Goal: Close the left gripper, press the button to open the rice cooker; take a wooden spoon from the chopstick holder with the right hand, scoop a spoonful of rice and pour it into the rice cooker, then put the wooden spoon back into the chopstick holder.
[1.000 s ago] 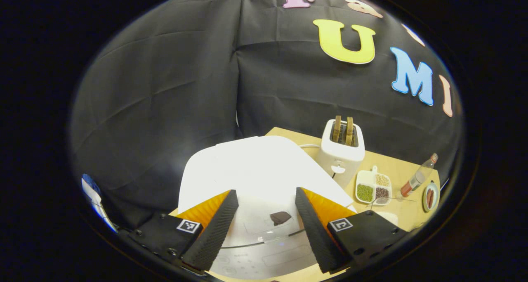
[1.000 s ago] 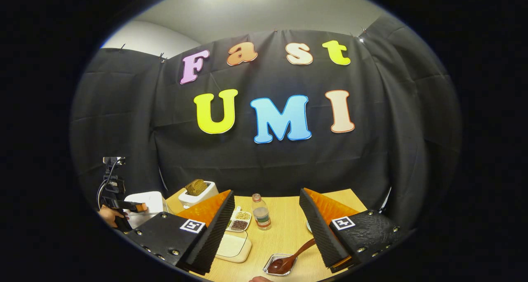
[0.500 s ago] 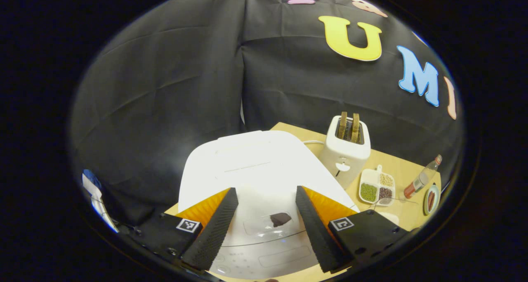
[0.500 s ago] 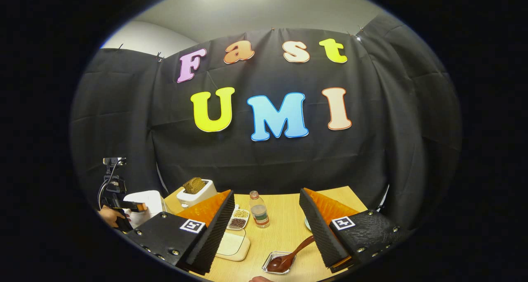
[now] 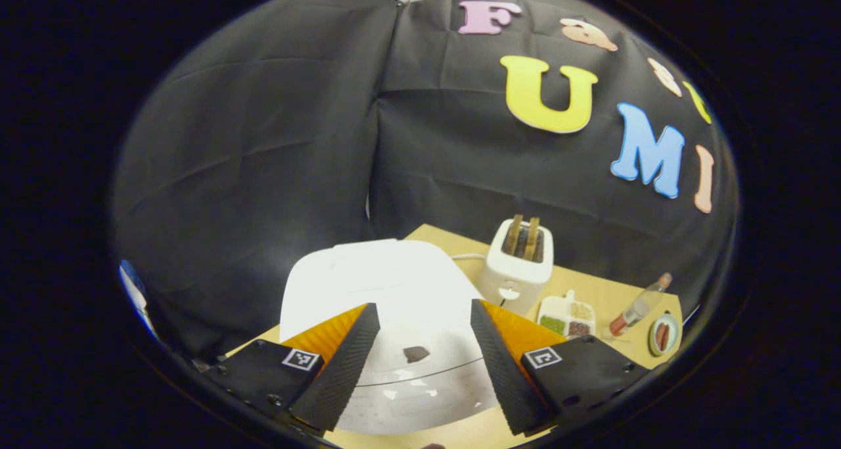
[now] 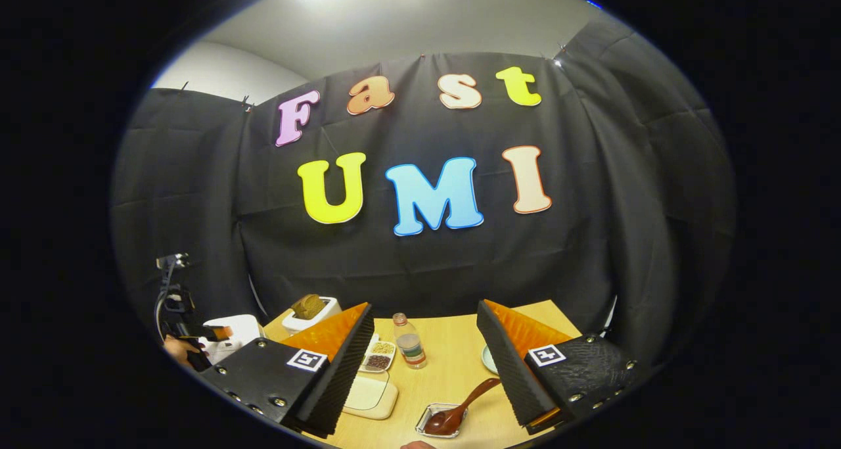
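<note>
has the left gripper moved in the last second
Yes. The left gripper has backed away from the rice cooker; cooker and toaster look smaller and lower.

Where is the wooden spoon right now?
In the right gripper view, the wooden spoon lies low between the open fingers, its bowl in a small clear dish on the table.

Glossy plastic rice cooker (image 5: 387,298) on matt wooden table (image 6: 453,370).

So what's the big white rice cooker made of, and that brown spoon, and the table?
The rice cooker looks like smooth white plastic, glossy enough to catch bright light glints near its front. The spoon looks like dark polished wood, brown with a slight shine, though plastic cannot be ruled out. The table looks like pale wood or a wood-look laminate, matte with faint grain.
</note>
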Demonstrator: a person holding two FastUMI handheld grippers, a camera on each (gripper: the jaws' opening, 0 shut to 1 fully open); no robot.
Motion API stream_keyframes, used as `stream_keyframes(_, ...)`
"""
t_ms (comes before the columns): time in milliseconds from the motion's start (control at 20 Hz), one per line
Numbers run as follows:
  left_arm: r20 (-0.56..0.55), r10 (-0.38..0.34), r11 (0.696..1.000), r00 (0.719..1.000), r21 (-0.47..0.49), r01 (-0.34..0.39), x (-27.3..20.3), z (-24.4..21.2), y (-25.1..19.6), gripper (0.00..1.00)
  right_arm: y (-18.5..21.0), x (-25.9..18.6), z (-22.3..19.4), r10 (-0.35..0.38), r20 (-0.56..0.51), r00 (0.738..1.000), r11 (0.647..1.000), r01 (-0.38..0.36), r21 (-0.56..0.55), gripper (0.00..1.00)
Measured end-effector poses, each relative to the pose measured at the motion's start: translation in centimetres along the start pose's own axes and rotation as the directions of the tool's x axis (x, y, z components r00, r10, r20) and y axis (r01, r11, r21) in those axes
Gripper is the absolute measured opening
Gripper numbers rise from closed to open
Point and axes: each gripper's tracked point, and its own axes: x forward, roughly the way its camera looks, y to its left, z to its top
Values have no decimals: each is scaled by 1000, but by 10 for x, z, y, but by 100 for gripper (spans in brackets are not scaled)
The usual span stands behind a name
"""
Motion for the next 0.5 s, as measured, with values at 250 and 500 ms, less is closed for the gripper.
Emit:
stream_keyframes(250,203,-169,985,965,74,157,-59,79,-78,96,-9,-4,16,-22,40,999,1000,22,1,95)
stream_keyframes(500,329,-319,946,889,165,279,-126,130,-146,95,-16,-8,32,-53,72,996,998,55,-19,95)
